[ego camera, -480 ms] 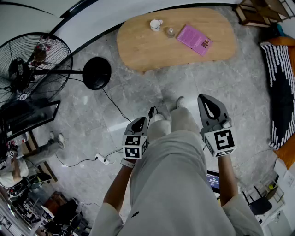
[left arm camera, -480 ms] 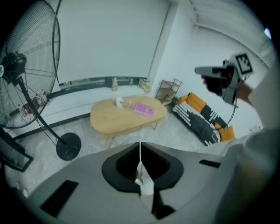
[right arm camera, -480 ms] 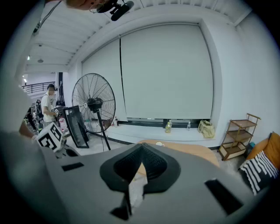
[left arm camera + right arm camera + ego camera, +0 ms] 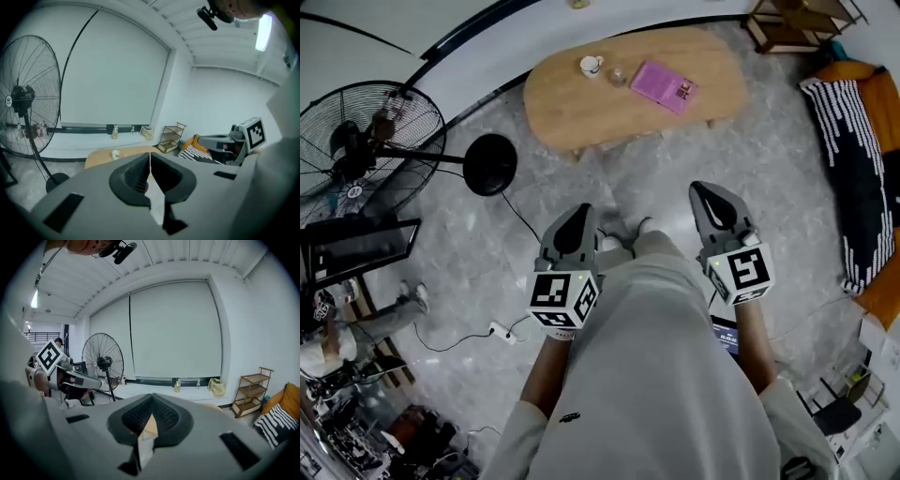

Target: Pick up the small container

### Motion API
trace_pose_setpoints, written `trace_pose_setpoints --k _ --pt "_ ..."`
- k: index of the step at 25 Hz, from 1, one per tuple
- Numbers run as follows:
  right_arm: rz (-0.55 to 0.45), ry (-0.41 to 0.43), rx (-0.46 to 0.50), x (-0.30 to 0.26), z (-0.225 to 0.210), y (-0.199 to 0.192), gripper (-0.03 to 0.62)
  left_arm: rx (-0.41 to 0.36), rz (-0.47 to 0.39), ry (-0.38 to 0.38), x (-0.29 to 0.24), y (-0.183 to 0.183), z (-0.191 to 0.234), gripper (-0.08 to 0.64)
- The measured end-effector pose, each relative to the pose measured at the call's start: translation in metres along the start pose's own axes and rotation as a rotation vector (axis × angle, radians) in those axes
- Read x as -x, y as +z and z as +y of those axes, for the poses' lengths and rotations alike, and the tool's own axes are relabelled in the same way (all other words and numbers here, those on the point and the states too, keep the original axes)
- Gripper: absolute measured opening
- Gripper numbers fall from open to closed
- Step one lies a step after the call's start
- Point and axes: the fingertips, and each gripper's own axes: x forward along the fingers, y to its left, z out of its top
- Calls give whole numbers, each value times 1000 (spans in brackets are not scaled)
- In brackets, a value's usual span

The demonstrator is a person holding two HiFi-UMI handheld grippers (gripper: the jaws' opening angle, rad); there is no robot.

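The small container (image 4: pixel 618 76) stands on the far oval table (image 4: pixel 581 112) of pale, smooth wood, between a white handled cup (image 4: pixel 592 66) and a flat pink book (image 4: pixel 662 86). It looks clear and squat, perhaps glass, though it is too small to be sure. It is well apart from both tools.

The left gripper (image 4: pixel 581 209), matt grey plastic with ribbed black pads, has its jaws pressed together on nothing. The right gripper (image 4: pixel 697 187), of the same build, is likewise closed and empty. Each carries a white cube (image 4: pixel 561 298) printed with black square marker patterns.

Below them lies a floor (image 4: pixel 459 253) of glossy grey marbled tiles. A black wire-caged fan (image 4: pixel 370 141) on a round base stands at the left, and a black-and-white striped cushion (image 4: pixel 848 159) lies at the right. The book's cover bears a dark square patch, but its print cannot be read.
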Motion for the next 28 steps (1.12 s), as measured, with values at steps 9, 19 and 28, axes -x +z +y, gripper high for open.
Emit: trace_pose_setpoints --k 9,19,28 --pt "-74 7 9 14 -18 -2 8 -75 11 77 -10 2 -15 25" --pt "-65 -14 -38 39 -41 -25 8 -75 -31 32 -16 20 -49 25" --pt "-42 15 -30 8 -34 -13 8 -20 5 17 -36 26 -35 25"
